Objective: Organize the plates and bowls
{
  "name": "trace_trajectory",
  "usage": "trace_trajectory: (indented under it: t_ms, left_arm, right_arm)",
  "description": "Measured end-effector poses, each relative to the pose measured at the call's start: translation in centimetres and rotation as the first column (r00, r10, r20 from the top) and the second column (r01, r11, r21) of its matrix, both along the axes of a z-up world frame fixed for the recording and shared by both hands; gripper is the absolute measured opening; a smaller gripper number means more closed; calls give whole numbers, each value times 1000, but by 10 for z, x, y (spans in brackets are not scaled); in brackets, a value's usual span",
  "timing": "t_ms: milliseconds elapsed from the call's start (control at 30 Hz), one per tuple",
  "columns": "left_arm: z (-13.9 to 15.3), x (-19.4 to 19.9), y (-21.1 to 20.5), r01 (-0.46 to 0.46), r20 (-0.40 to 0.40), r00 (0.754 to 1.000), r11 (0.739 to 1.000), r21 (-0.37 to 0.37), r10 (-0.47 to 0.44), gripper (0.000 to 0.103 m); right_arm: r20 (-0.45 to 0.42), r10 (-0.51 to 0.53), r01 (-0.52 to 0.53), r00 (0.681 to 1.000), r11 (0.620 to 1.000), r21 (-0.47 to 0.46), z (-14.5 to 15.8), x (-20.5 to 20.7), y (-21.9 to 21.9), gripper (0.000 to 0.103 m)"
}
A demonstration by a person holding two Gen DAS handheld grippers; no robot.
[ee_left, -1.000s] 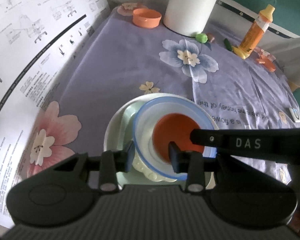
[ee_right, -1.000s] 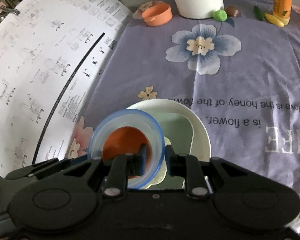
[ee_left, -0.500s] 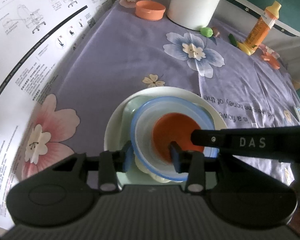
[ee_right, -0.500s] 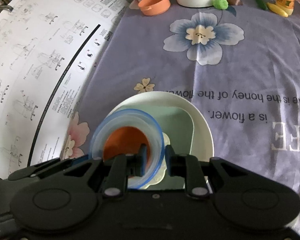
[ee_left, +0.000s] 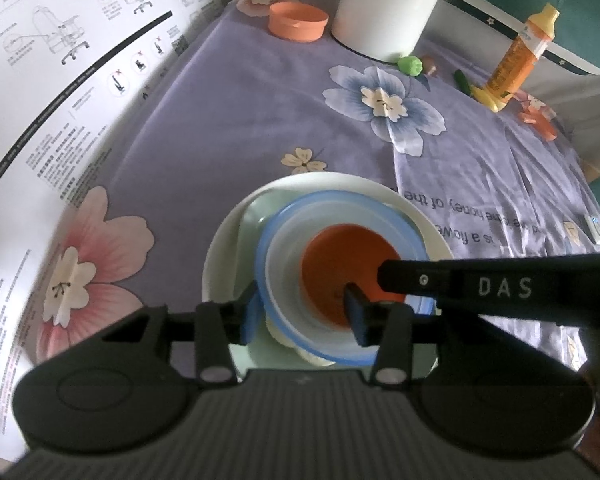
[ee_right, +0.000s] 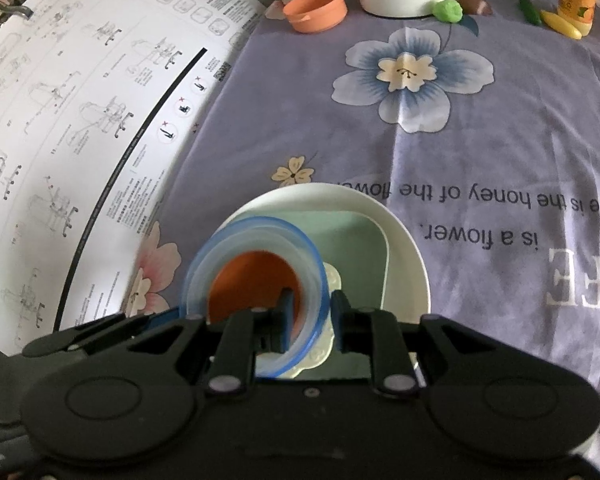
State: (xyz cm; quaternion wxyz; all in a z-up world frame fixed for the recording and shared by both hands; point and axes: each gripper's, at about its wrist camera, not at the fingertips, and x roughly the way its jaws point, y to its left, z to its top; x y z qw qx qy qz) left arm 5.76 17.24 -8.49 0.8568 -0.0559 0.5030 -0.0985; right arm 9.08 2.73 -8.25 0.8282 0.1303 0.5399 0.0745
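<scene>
The left gripper (ee_left: pixel 302 310) has just been opening: its jaws straddle the near-left rim of the bowl (ee_left: pixel 284 280) with a gap showing, so it no longer pinches it. The right gripper (ee_right: pixel 310 314) is closed on the bowl's right rim. The blue-rimmed bowl, orange inside, sits on the stack in the white plate (ee_left: pixel 224 248), near the middle of the cloth (ee_left: pixel 228 120). The bowl looks placed; release by the right should follow.
</scene>
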Motion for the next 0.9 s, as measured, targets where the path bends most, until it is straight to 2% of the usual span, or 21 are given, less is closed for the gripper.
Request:
trace_trajectory:
  t_ms: [67, 167, 200, 233, 267, 300, 367, 433, 500, 633, 900]
  left_arm:
    - [2, -2, 1, 0, 14, 1000, 1000, 0, 0, 48]
    - [11, -8, 2, -8, 68, 998, 1000, 11, 8, 68]
    - [15, -12, 2, -10, 97, 995, 1000, 16, 8, 79]
    - [19, -15, 3, -13, 122, 992, 1000, 23, 10, 91]
    - [23, -19, 2, -27, 153, 988, 999, 41, 21, 96]
    - [28, -24, 3, -41, 188, 982, 997, 59, 29, 103]
    - [36, -31, 4, -39, 231, 973, 997, 65, 23, 103]
    - [44, -37, 7, -32, 258, 966, 998, 46, 19, 103]
    - [51, -44, 10, -35, 285, 958, 999, 36, 23, 103]
    - [59, -58, 13, -22, 314, 949, 1000, 20, 15, 103]
    - [61, -90, 11, -15, 343, 939, 998, 64, -8, 103]
  right_arm:
    - [5, 1, -1, 1000, 1000, 5, 1, -1, -1, 22]
    - [38, 5, -5, 999, 1000, 1, 9, -6, -3, 33]
    - [51, 6, -6, 999, 1000, -4, 13, -8, -3, 37]
    - [67, 3, -3, 998, 1000, -4, 17, -10, -6, 46]
    - [80, 1, -1, 997, 1000, -2, 20, -13, -8, 61]
    - [97, -2, 2, 995, 1000, -7, 24, -16, -11, 69]
    - [139, 4, -3, 990, 1000, -10, 33, -25, -16, 92]
    - [172, -1, 1, 985, 1000, -4, 41, -35, -23, 100]
    - [204, -8, 6, 979, 1000, 7, 49, -47, -31, 103]
    - [260, -22, 22, 965, 1000, 5, 61, -67, -46, 103]
    - [314, 6, 16, 949, 998, -69, 68, -111, -56, 103]
